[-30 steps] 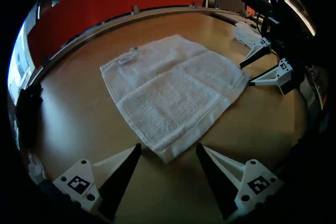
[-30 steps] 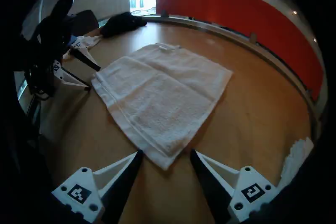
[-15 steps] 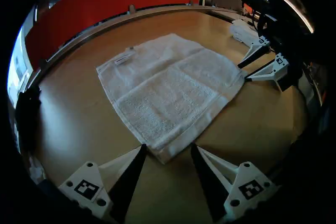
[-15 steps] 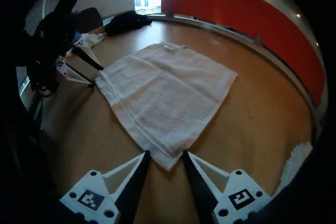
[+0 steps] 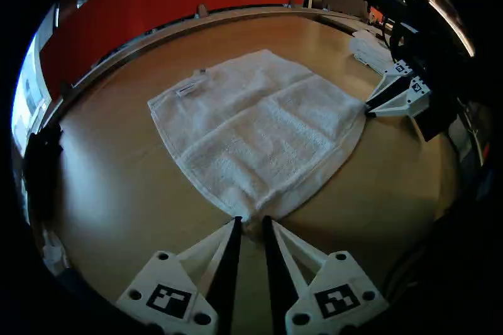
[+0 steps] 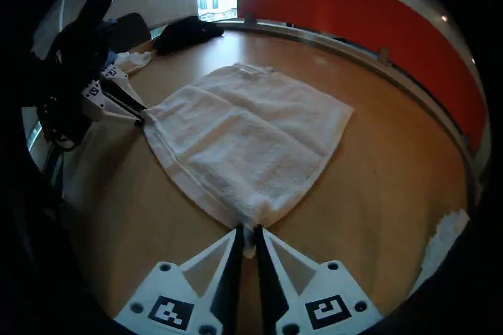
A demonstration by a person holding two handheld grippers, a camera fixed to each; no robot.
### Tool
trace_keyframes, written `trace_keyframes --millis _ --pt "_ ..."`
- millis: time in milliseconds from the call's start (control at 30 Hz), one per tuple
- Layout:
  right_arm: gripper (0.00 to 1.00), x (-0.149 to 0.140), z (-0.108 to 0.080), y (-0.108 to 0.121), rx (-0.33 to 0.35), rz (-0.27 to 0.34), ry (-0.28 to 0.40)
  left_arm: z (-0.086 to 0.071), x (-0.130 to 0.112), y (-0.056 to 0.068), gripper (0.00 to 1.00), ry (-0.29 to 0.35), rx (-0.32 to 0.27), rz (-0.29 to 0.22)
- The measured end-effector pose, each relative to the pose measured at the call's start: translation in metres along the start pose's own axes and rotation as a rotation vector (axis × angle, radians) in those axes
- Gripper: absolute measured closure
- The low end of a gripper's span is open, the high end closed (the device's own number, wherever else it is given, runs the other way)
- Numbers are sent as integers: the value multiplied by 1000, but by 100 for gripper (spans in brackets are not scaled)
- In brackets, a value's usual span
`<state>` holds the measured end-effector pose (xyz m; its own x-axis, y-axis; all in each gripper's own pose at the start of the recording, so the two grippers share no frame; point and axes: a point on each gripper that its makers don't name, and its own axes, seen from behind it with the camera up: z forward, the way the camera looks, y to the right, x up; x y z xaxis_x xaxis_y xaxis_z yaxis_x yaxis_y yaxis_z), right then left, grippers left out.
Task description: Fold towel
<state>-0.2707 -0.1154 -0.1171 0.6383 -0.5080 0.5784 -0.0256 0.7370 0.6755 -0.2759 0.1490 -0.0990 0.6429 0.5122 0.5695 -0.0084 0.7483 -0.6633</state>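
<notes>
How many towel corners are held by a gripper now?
2: left gripper pinches one towel corner, right gripper the neighbouring one. The other two lie free on the table.

Nubby terry-cloth towel (image 5: pixel 258 127), glossy wooden table (image 5: pixel 126 165)

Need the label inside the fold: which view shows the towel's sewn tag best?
Left gripper view: the tag lies flat on the towel near its far left corner, clearly outlined. In the right gripper view it is just a small bump on the towel's far edge.
</notes>
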Motion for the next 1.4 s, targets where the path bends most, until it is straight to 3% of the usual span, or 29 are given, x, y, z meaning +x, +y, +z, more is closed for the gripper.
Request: trace_keyframes --millis 100,567,867,1400 --pt "89 1 0 -2 5 4 -2 0 1 1 87 3 -2 1" --pt "90 12 -8 -6 1 13 15 -7 5 3 92 -7 10 -26" --pt "90 39 -26 -6 -12 -4 68 -31 21 -1 92 22 21 -80" --pt "90 81 -74 -12 -19 -5 140 -79 62 -1 92 80 38 -115"
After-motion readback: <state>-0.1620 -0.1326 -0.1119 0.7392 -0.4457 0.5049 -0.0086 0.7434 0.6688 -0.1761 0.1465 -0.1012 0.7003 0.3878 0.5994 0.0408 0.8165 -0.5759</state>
